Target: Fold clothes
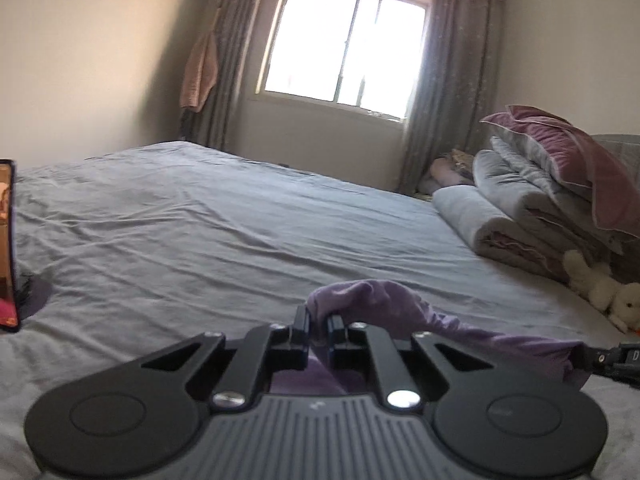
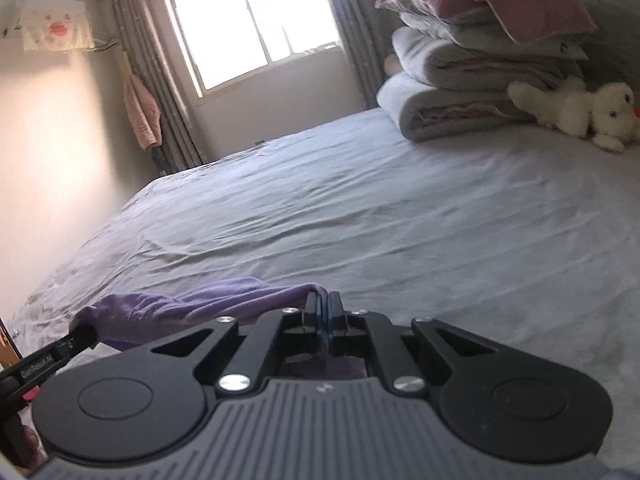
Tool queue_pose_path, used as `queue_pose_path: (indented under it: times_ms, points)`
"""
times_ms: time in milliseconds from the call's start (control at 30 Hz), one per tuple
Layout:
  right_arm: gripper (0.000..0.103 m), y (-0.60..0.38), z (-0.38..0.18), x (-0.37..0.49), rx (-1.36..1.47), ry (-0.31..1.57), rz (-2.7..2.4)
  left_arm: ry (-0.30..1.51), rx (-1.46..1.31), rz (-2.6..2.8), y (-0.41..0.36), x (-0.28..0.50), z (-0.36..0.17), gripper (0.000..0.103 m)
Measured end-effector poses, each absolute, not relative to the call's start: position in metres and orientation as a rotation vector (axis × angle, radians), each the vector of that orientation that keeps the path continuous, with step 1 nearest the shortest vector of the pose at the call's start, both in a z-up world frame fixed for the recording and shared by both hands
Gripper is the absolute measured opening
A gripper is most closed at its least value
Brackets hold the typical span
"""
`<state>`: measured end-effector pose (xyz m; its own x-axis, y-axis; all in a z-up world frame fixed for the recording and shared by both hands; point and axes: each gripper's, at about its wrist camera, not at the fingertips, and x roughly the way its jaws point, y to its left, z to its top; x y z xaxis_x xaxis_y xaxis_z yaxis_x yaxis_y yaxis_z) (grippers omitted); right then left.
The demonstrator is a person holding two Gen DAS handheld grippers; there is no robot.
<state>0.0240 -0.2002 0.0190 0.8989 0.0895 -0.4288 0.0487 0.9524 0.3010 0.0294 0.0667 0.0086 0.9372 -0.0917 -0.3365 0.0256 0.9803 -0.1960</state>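
Observation:
A purple garment (image 1: 400, 308) is stretched between my two grippers, just above the grey bed sheet (image 1: 200, 232). My left gripper (image 1: 319, 322) is shut on one bunched corner of it. In the right wrist view my right gripper (image 2: 324, 304) is shut on the other corner, with the purple garment (image 2: 192, 304) sagging away to the left. The right gripper's tip (image 1: 600, 358) shows at the right edge of the left wrist view, and the left gripper's tip (image 2: 80, 338) appears at the lower left of the right wrist view. Most of the cloth hangs hidden under the gripper bodies.
Folded quilts with a mauve pillow on top (image 1: 540, 192) are stacked at the bed's right side, a white plush toy (image 2: 580, 112) beside them. A window (image 1: 344, 44) with grey curtains is behind. A pink garment (image 2: 140, 112) hangs on the wall. A phone screen (image 1: 8, 248) stands at left.

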Motion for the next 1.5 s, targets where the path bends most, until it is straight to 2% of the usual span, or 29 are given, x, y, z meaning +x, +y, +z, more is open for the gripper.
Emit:
queue_pose_path:
  times_ms: [500,1067,1167,1233,1267,1300,1333,1367,1400,1467,1500]
  points:
    - [0.005,-0.088,0.046,0.148,0.160,0.450,0.159,0.434,-0.315,0.139,0.161,0.060,-0.002,0.008]
    - [0.005,0.000,0.013,0.253,0.075,0.529,0.265,0.540,-0.335,0.229,0.190,0.095,-0.026,0.009]
    - [0.005,0.003,0.006,0.262,0.072,0.564,0.289,0.559,-0.327,0.232,0.189,0.096,-0.028,0.012]
    - [0.006,0.003,0.004,0.266,0.071,0.593,0.319,0.568,-0.332,0.236,0.189,0.097,-0.029,0.018]
    - [0.007,0.002,0.004,0.266,0.071,0.611,0.330,0.570,-0.342,0.234,0.190,0.097,-0.029,0.026]
    - [0.012,-0.002,0.006,0.264,0.074,0.618,0.333,0.573,-0.353,0.232,0.191,0.097,-0.029,0.038]
    - [0.014,-0.005,0.009,0.263,0.077,0.624,0.336,0.575,-0.364,0.228,0.191,0.097,-0.029,0.043]
    - [0.023,-0.008,0.011,0.261,0.081,0.630,0.339,0.578,-0.377,0.219,0.191,0.097,-0.030,0.045]
    - [0.042,-0.015,0.015,0.257,0.094,0.631,0.338,0.580,-0.389,0.211,0.192,0.097,-0.030,0.046]
    - [0.055,-0.030,0.021,0.246,0.112,0.634,0.332,0.588,-0.401,0.194,0.190,0.098,-0.030,0.048]
    - [0.055,-0.039,0.024,0.240,0.117,0.637,0.328,0.594,-0.403,0.184,0.188,0.098,-0.030,0.048]
